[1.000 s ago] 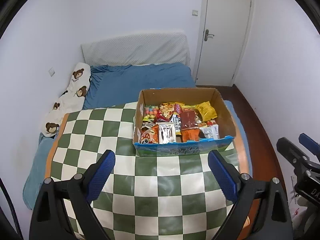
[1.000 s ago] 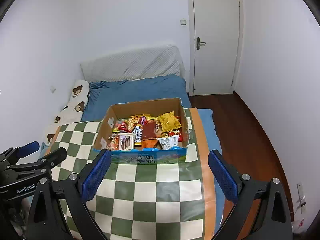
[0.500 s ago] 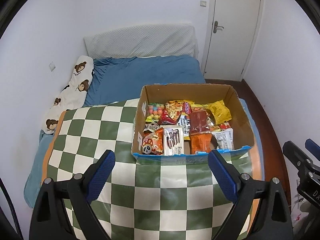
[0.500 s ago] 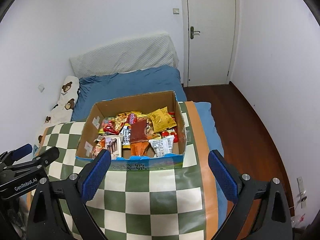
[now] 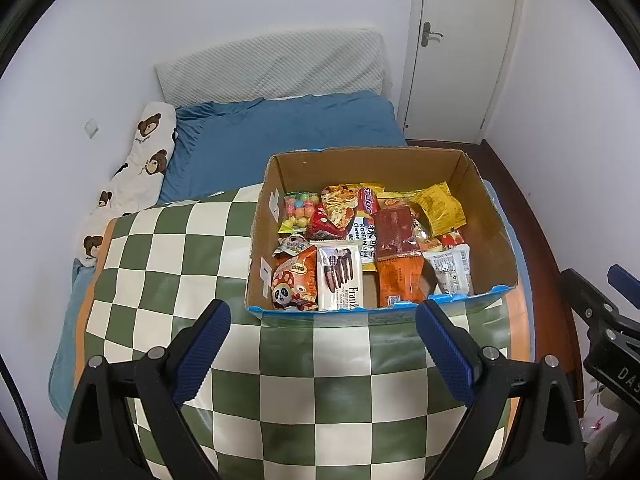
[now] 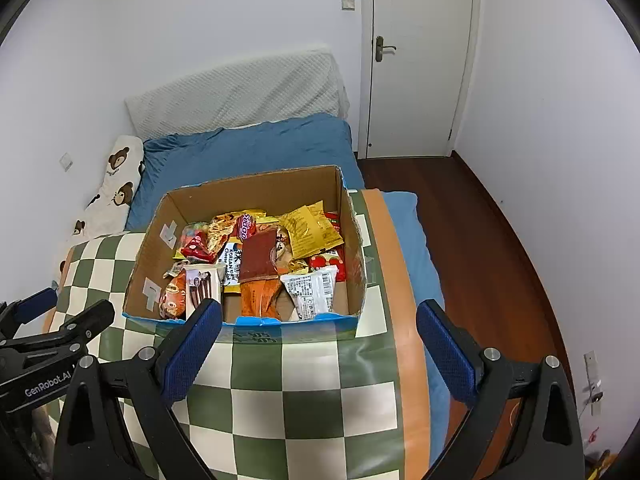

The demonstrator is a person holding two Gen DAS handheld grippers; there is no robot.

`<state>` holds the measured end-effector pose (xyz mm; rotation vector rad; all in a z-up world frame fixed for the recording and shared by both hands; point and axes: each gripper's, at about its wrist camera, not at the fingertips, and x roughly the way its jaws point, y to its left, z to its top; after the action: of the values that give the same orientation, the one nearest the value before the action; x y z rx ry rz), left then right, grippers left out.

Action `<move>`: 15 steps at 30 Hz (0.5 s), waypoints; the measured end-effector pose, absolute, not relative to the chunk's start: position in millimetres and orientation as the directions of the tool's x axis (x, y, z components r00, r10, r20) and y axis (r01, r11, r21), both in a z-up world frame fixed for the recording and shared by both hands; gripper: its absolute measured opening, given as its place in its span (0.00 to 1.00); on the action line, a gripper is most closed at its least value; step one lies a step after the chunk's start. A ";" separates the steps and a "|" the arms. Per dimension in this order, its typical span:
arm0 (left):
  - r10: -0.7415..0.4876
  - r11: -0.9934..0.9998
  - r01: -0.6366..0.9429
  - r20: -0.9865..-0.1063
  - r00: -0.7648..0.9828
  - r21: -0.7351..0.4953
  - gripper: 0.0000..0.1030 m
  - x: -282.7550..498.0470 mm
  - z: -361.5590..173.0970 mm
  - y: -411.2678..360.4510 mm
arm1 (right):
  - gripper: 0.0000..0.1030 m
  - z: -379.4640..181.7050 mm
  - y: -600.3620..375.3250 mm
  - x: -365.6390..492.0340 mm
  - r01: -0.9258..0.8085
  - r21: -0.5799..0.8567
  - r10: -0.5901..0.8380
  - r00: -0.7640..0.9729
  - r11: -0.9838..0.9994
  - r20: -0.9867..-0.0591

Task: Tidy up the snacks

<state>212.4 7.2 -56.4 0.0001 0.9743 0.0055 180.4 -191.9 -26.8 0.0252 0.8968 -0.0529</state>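
An open cardboard box (image 5: 486, 216) (image 6: 354, 236) full of mixed snack packets stands on a green and white checkered cloth (image 5: 168, 256) (image 6: 304, 400). Inside it lie a white Franzzi biscuit pack (image 5: 340, 276), an orange panda packet (image 5: 294, 280), a dark red bar (image 5: 394, 232) and a yellow packet (image 5: 442, 206). My left gripper (image 5: 322, 354) is open and empty, just in front of the box's near wall. My right gripper (image 6: 318, 354) is open and empty, also in front of the near wall.
The cloth lies over a bed with a blue sheet (image 5: 280, 132) and a bear-print pillow (image 5: 144, 160) at the left wall. A white door (image 6: 420, 60) and dark wooden floor (image 6: 492, 264) are to the right. The bed edge drops off right of the box.
Both grippers have moved forward toward the box, which now looks larger and nearer. Both stay open and empty.
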 end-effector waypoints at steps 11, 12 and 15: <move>-0.005 1.000 0.010 -0.822 0.569 0.001 1.00 214.3 -58.6 5.0 | 0.97 -30.2 -191.0 183.2 0.056 -0.006 -0.040 0.620 0.998 -0.784; -0.003 1.000 0.006 -0.823 0.568 0.000 1.00 214.2 -58.6 5.2 | 0.97 -30.6 -191.1 183.4 0.057 -0.007 -0.041 0.620 0.998 -0.784; -0.006 1.000 0.000 -0.824 0.567 -0.007 1.00 214.2 -58.1 6.0 | 0.97 -29.8 -190.9 182.1 0.057 -0.009 -0.042 0.623 0.998 -0.781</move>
<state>214.2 6.0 -58.1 -0.0065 0.9682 -0.0035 182.1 -190.9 -29.8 0.0171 0.8960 -0.0569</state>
